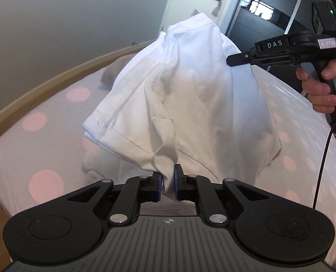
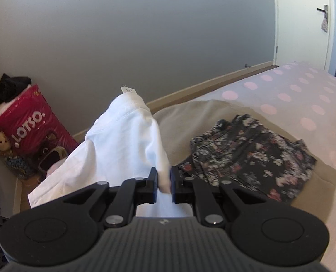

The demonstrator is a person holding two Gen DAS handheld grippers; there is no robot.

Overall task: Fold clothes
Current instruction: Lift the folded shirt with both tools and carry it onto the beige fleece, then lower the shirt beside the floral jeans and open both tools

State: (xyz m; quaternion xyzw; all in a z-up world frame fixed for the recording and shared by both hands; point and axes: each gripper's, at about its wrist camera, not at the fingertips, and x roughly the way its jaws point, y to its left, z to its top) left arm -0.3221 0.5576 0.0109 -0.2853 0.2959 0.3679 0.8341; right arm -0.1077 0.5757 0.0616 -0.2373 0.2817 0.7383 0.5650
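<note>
Legible writing: "LOTSO." on the red bag (image 2: 29,131) at the left of the right wrist frame; "DAS" on my right gripper's body, upper right of the left wrist frame. A small tag (image 2: 129,90) tops the white garment (image 1: 179,95); its marks are unreadable. My left gripper (image 1: 168,182) is clenched on a bunch of that garment, lifted above the polka-dot bed (image 1: 43,122). My right gripper (image 2: 164,182) pinches another part. A floral garment (image 2: 251,154) lies folded on beige cloth (image 2: 190,115), centre right.
</note>
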